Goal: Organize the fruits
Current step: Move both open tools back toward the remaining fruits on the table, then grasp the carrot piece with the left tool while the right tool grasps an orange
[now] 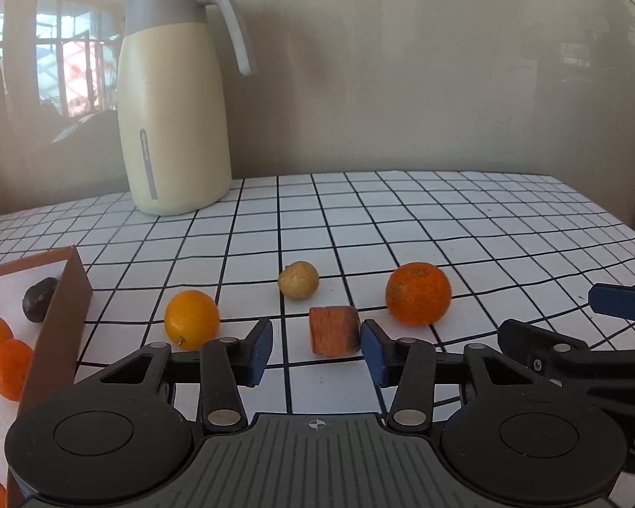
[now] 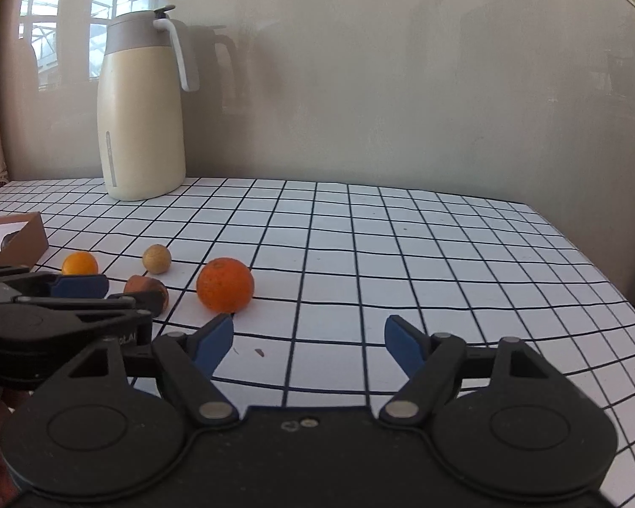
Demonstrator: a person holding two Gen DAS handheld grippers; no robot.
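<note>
My left gripper (image 1: pixel 316 349) is open, its blue pads on either side of a reddish-orange fruit chunk (image 1: pixel 333 330) lying on the grid cloth just ahead. A yellow-orange citrus (image 1: pixel 191 318) lies to its left, a small tan round fruit (image 1: pixel 298 280) behind, and a large orange (image 1: pixel 418 293) to the right. My right gripper (image 2: pixel 309 338) is open and empty, with the large orange (image 2: pixel 225 284) just beyond its left pad. The chunk (image 2: pixel 146 288), the tan fruit (image 2: pixel 157 258) and the citrus (image 2: pixel 79 263) lie further left, beside the left gripper (image 2: pixel 80 292).
A brown cardboard box (image 1: pixel 63 317) at the left holds several small oranges (image 1: pixel 8 366) and a dark fruit (image 1: pixel 40 298). A cream and grey thermos jug (image 1: pixel 173 101) stands at the back by the wall. The table edge falls off at the right (image 2: pixel 614 279).
</note>
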